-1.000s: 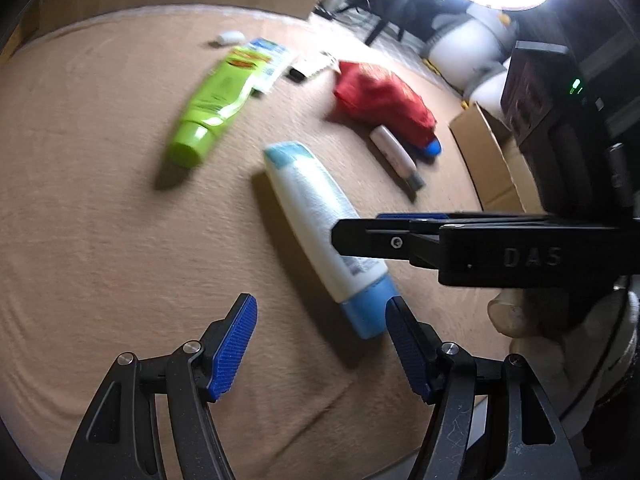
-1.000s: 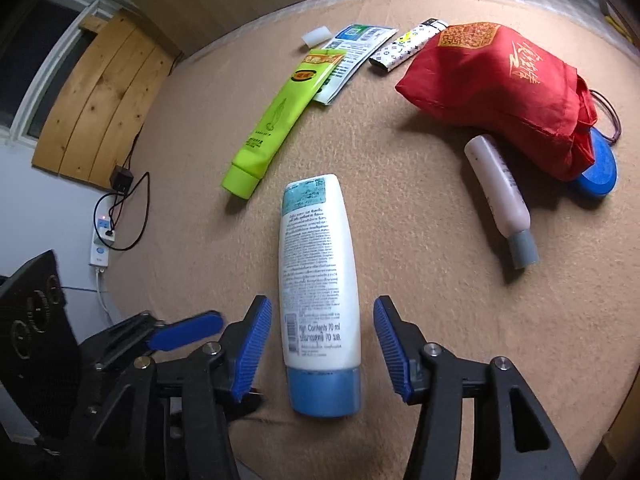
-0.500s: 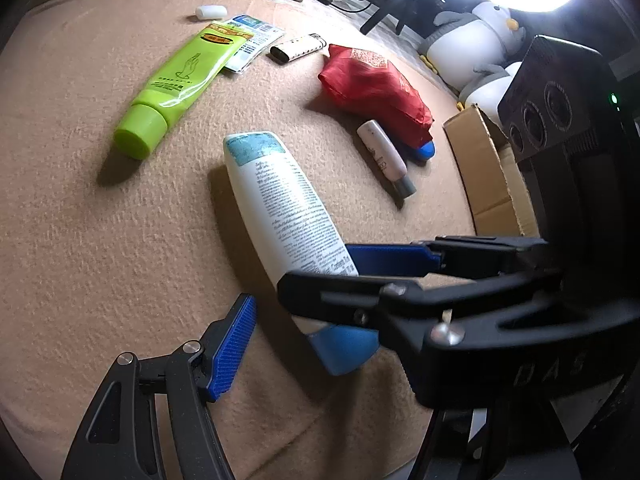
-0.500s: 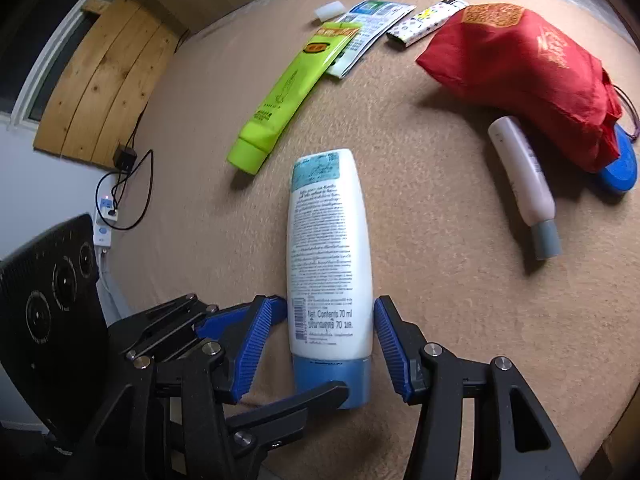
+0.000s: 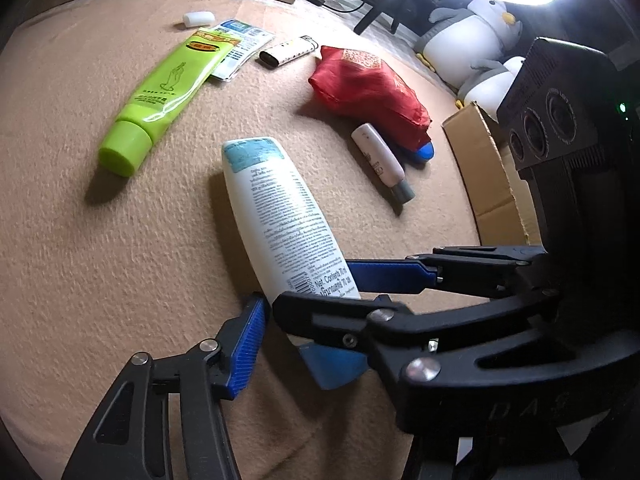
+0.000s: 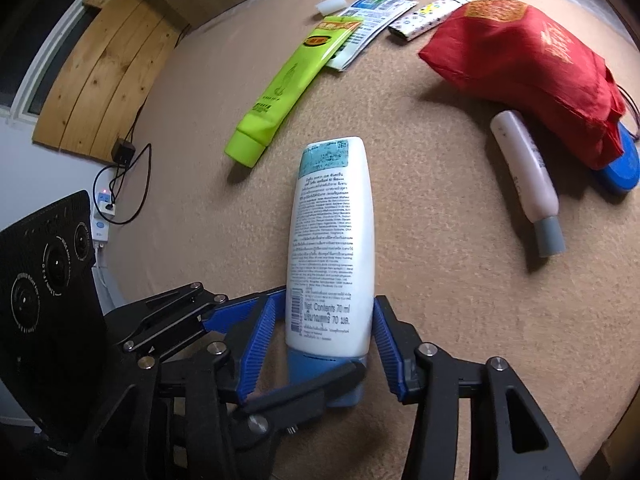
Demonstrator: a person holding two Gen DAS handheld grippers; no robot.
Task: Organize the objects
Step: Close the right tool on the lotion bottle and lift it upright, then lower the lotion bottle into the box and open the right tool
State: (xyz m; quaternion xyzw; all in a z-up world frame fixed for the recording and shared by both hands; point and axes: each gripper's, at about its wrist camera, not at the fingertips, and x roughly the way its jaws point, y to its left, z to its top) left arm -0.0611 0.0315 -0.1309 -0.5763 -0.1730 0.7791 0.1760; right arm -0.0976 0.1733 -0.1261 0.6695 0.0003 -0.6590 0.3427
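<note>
both grippers' jaws are closing round the white bottle (image 6: 332, 240), right gripper (image 6: 324, 344) flanking its 6 o'clock cap end to lift it, left gripper (image 5: 316, 344) steadying.

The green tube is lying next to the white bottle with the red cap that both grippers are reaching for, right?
Not quite. The white bottle has a blue cap, not red, as the right wrist view shows. The rest holds: the green tube lies beside it, and the closing right gripper and closing left gripper both straddle the bottle's cap end.
</note>
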